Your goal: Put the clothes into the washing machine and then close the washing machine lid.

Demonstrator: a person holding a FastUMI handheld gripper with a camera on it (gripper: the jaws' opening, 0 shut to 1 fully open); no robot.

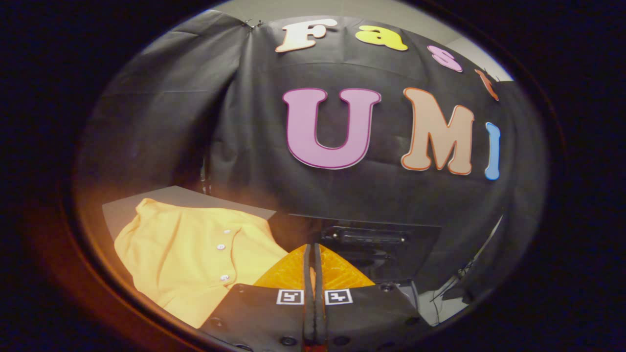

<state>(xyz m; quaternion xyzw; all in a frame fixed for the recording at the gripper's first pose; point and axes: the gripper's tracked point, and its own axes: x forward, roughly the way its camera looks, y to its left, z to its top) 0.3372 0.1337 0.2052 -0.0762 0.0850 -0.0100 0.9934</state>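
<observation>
A yellow shirt (190, 249) with white buttons lies spread out on a grey table top (186, 197), to the left of my fingers. My gripper (313, 247) is shut, its two fingers pressed flat together with nothing between them. The fingertips hang just past the shirt's right edge without touching it. Beyond the fingers and slightly right stands the dark washing machine (376, 239), with a long handle recess on its near face. Whether its lid is up or down I cannot tell.
The black cloth wall hangs close behind the table and the machine. To the right of the machine a pale floor patch (447, 305) shows, with thin cables or stand legs (462, 276) across it.
</observation>
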